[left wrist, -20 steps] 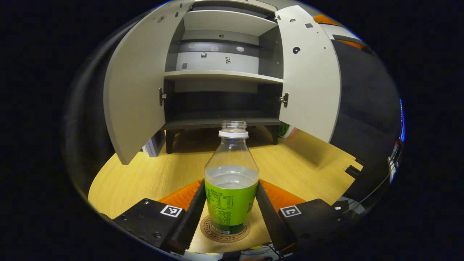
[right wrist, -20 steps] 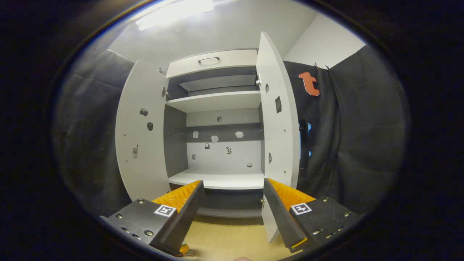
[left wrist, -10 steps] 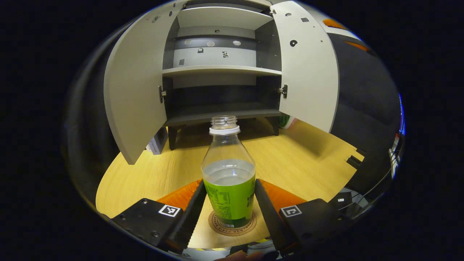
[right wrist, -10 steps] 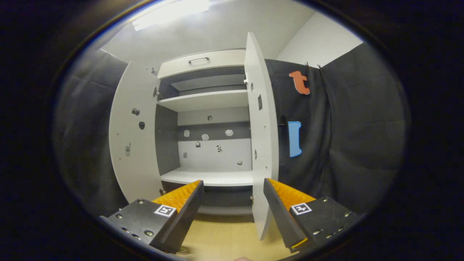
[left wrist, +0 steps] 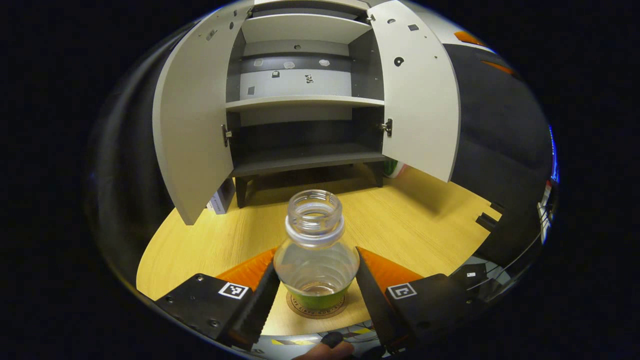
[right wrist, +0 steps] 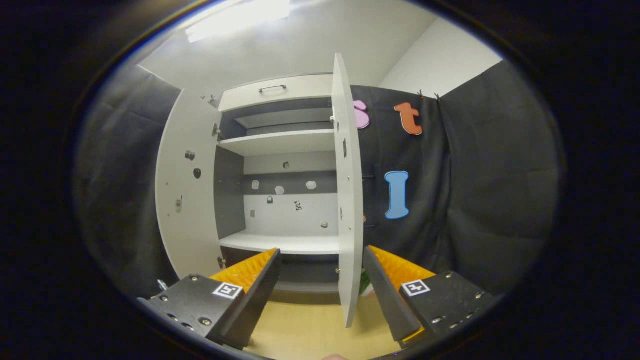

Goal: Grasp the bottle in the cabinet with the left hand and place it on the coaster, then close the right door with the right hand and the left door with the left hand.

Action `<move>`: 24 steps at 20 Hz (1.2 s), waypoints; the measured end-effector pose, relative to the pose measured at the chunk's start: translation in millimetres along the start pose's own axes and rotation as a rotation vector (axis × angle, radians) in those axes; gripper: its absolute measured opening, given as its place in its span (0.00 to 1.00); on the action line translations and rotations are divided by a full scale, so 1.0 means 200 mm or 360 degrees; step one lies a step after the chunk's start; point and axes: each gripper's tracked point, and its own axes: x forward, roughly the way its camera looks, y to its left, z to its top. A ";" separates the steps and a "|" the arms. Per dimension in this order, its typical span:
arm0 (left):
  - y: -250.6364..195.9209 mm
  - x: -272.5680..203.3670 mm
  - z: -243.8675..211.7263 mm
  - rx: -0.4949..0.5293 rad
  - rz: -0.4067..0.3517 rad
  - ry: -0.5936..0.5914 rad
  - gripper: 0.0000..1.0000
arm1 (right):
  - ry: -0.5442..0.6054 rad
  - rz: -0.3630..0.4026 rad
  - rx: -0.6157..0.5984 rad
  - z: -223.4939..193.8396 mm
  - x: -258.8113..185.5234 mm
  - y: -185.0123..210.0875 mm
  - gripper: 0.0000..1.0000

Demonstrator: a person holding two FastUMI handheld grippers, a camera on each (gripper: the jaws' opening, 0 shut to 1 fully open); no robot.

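bottle (left wrist: 316,260): upright on the coaster (left wrist: 316,307) on the counter (left wrist: 400,225), long axis vertical, uncapped mouth up.
left tool (left wrist: 315,300): fingers wide apart on either side of the bottle; contact cannot be told.
right tool (right wrist: 320,295): spread open, holding nothing, facing the right door (right wrist: 348,200).
cabinet (left wrist: 305,102): both doors open.

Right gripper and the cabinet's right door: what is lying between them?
Nothing: in the right gripper view, the right gripper faces the right door edge-on across open air.

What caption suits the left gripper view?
Uncapped bottle stands on the coaster between the open left gripper; cabinet doors open.
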 end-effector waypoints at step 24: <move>0.10 -0.56 1.57 -0.0138 -0.0044 -0.0567 0.88 | -0.0033 -0.0376 -0.0076 0.18 0.34 -0.98 1.00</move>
